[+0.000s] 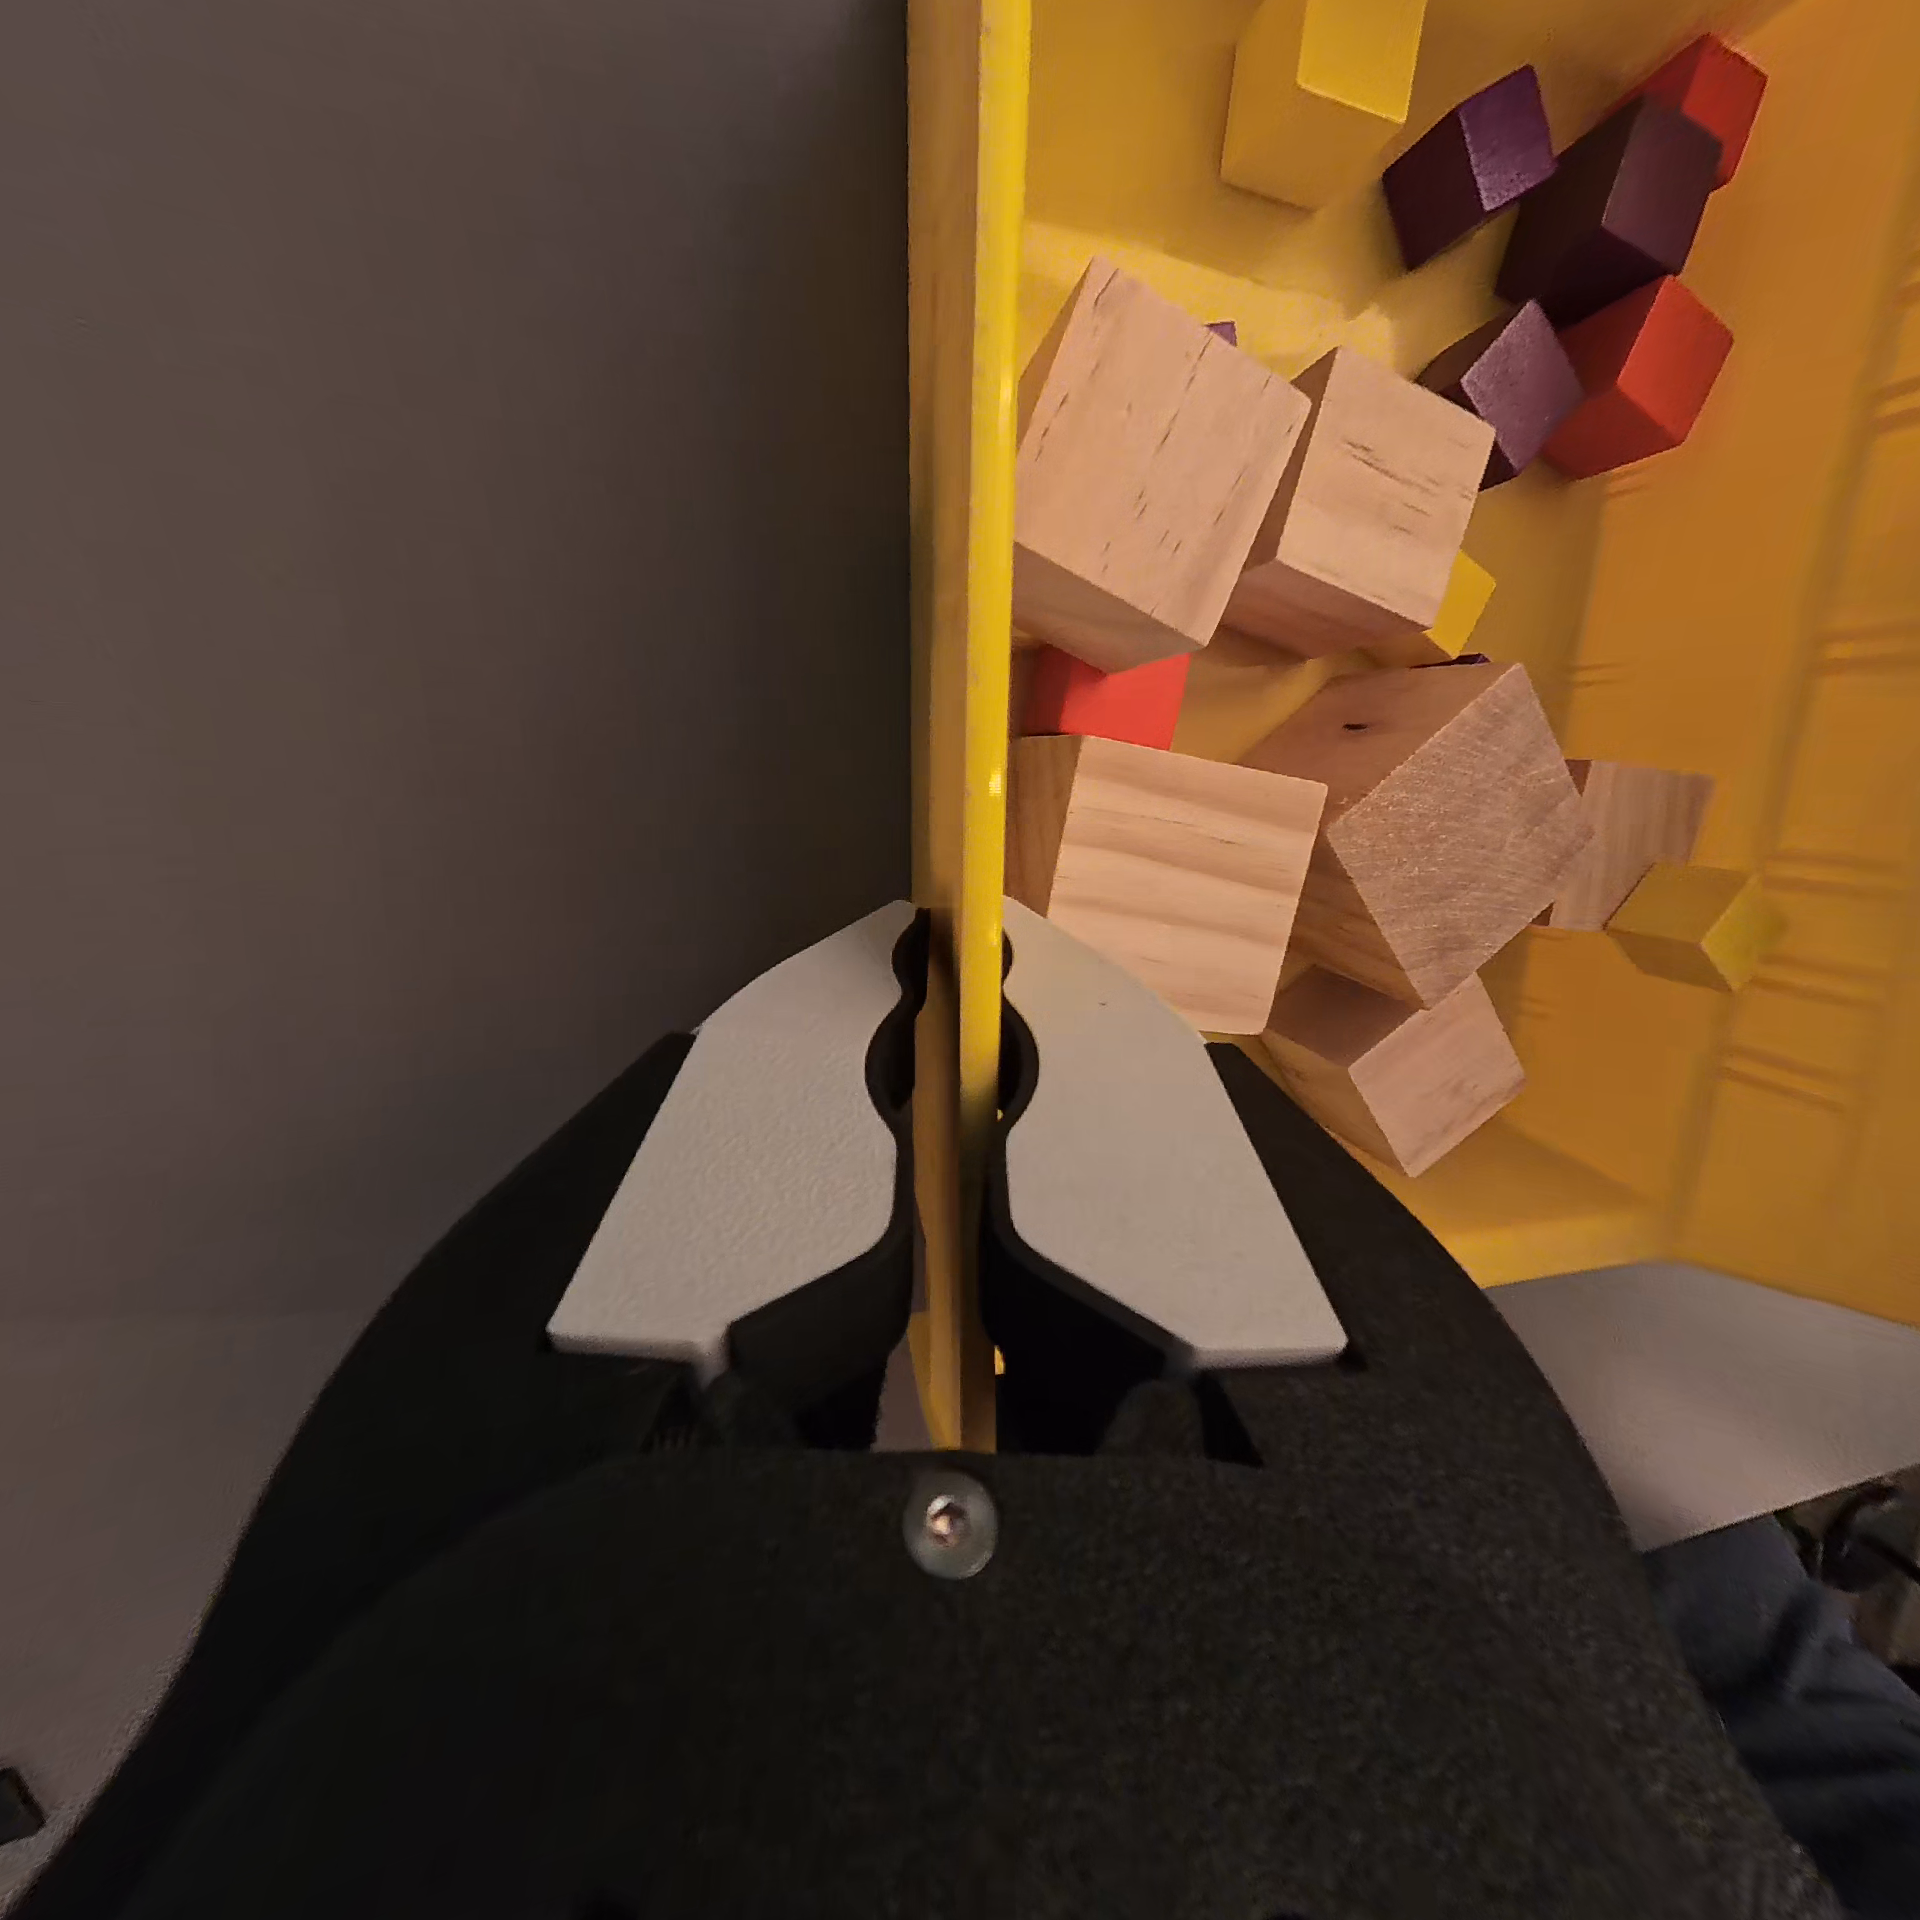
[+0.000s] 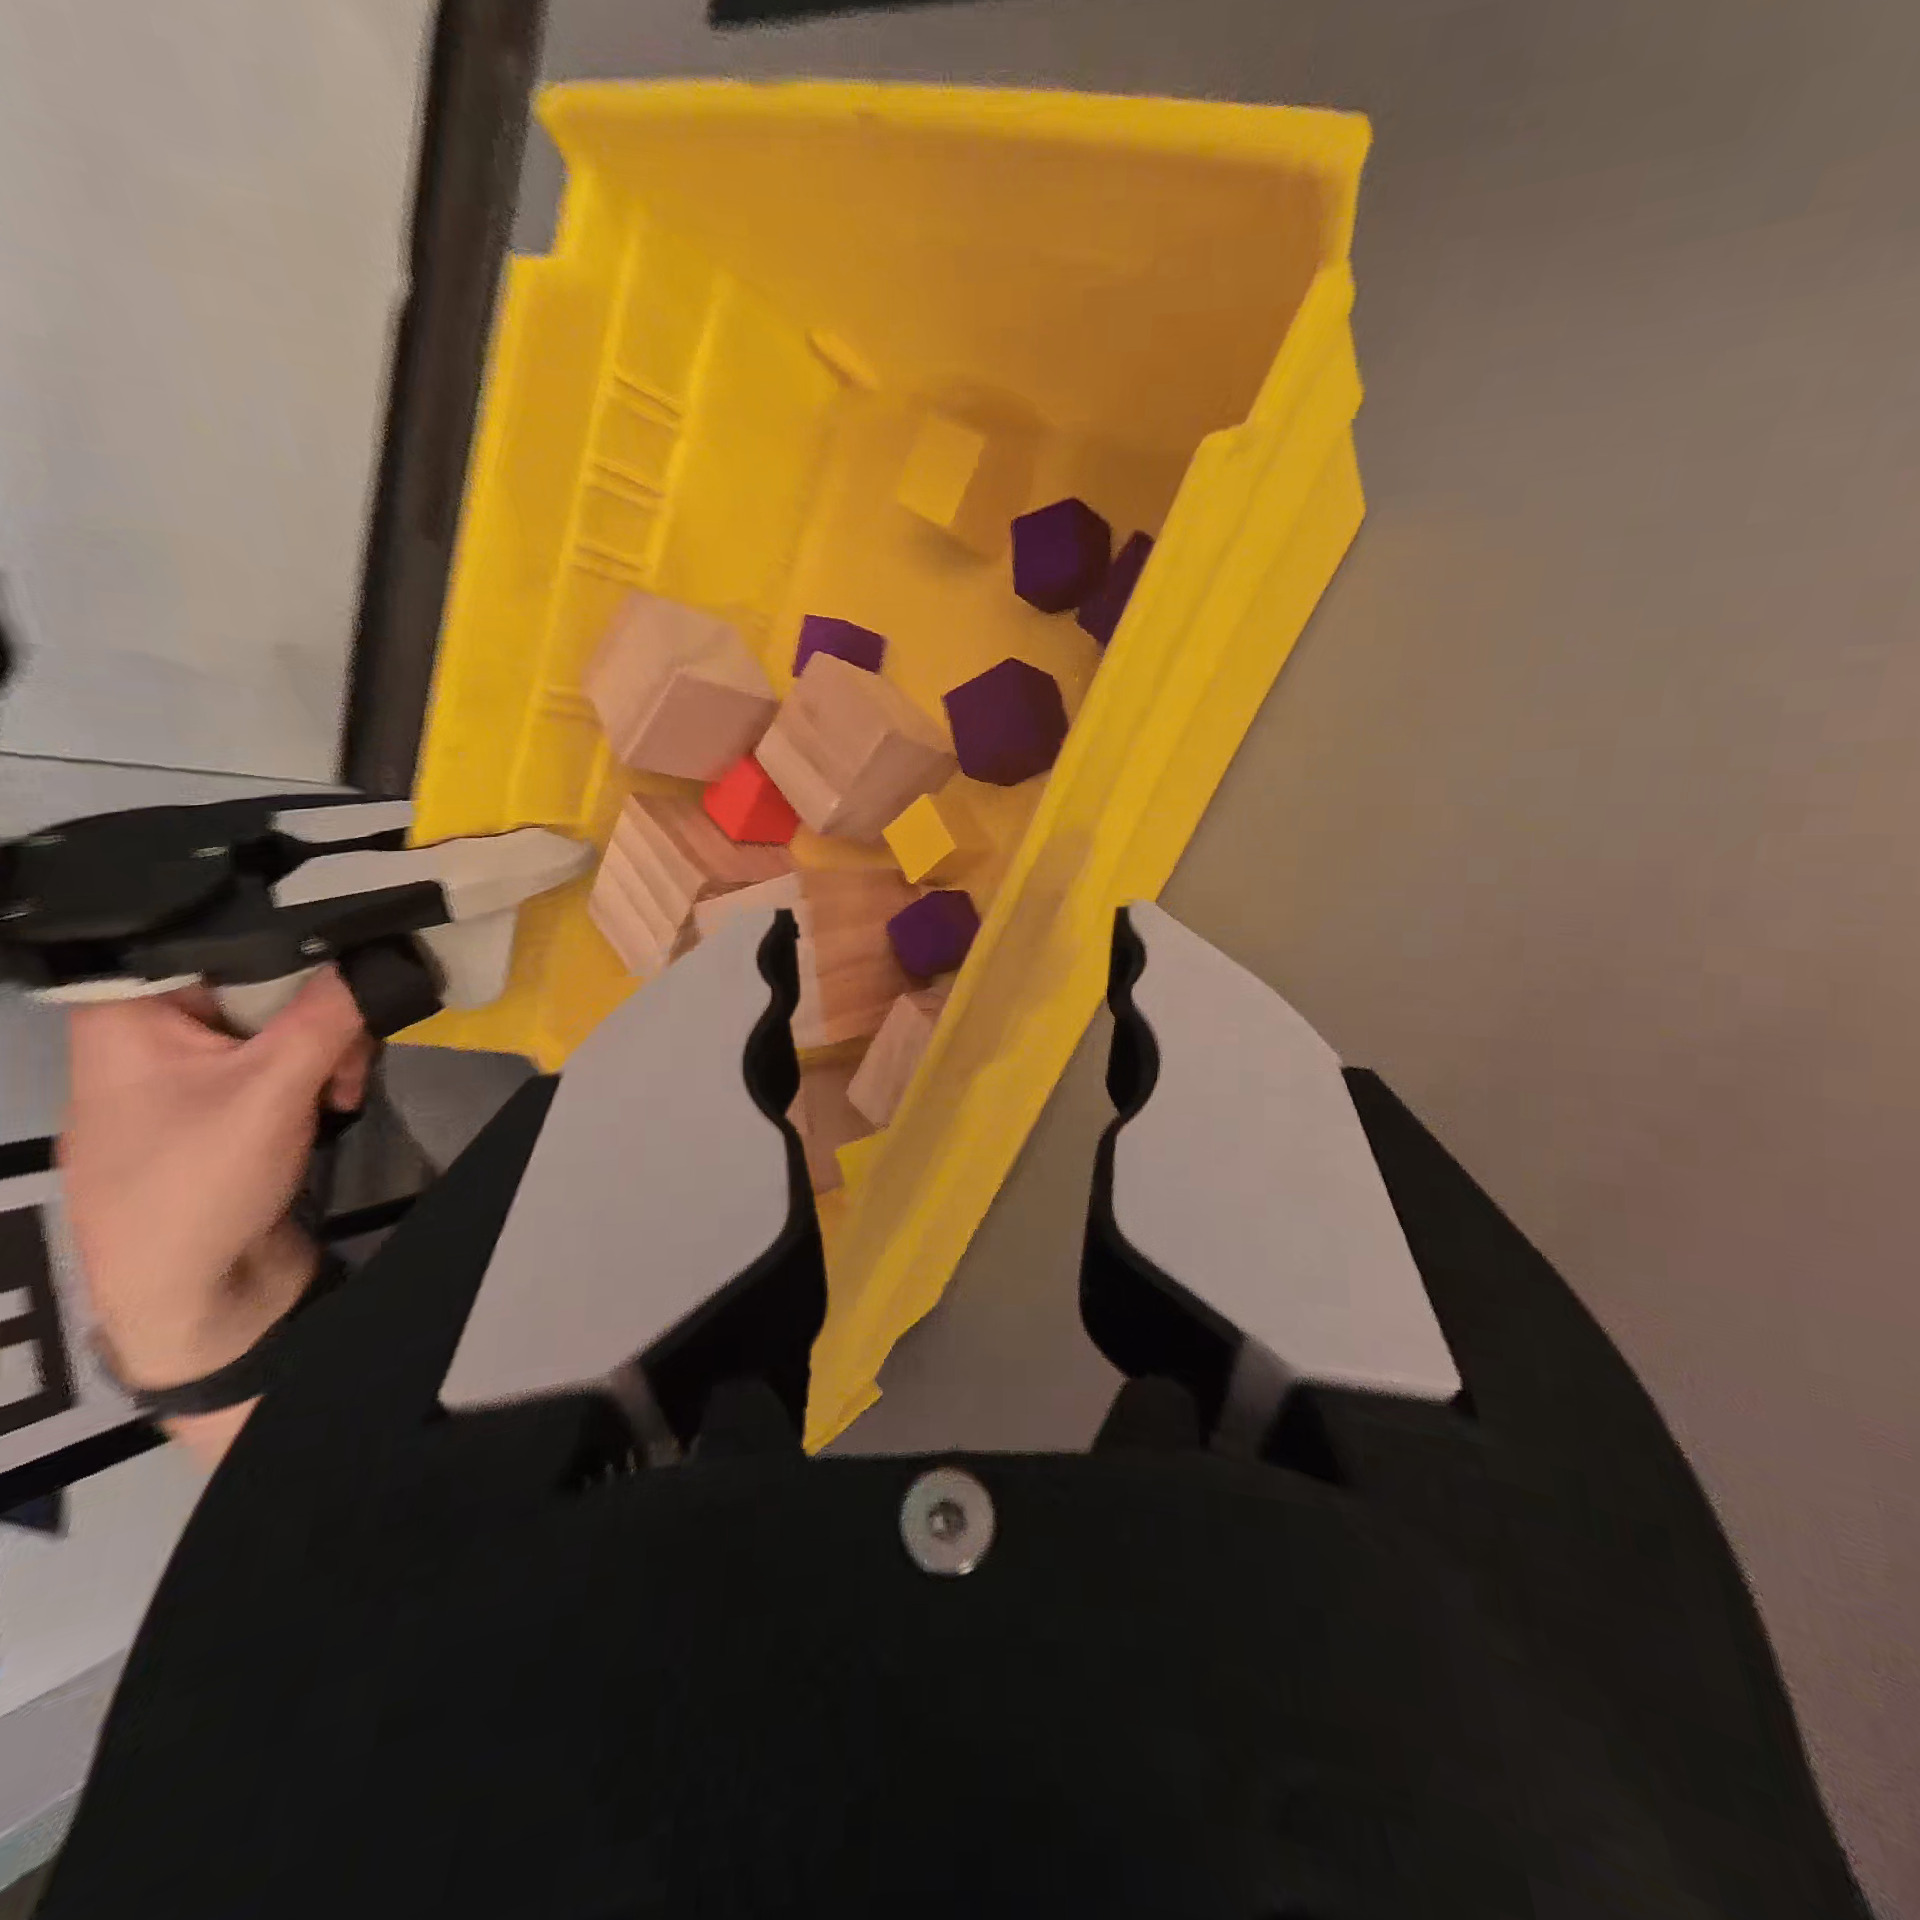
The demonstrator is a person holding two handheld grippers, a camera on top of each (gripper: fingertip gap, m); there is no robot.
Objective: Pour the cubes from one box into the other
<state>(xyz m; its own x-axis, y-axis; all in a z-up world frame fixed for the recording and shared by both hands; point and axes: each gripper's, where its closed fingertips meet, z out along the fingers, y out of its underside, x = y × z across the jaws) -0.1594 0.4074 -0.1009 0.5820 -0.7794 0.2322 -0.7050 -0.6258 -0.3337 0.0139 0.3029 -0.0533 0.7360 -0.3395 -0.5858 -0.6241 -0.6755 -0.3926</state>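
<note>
Between the pale fingers of the left gripper (image 1: 961, 920), pinched tight: one side wall of the yellow box (image 1: 966, 520), running edge-on toward 12 o'clock in the left wrist view. In the right wrist view, at 9 o'clock, same left gripper (image 2: 520, 894) clamped on the box's edge, with a person's hand (image 2: 197, 1132) wrapped round its handle. Right gripper (image 2: 951, 940) spread wide, straddling the opposite wall of the yellow box (image 2: 1039, 1039) without squeezing it; whether either finger touches the plastic, cannot tell. Box tipped up off its base against a grey wall (image 1: 447, 623).

Inside, toward 1 and 3 o'clock in the left wrist view: a loose heap of cubes. Roughly seven plain wooden cubes (image 1: 1143, 468), three purple cubes (image 1: 1475, 156), three red cubes (image 1: 1642, 379), at least three yellow cubes (image 1: 1320, 94); exact totals uncertain, several half hidden.
</note>
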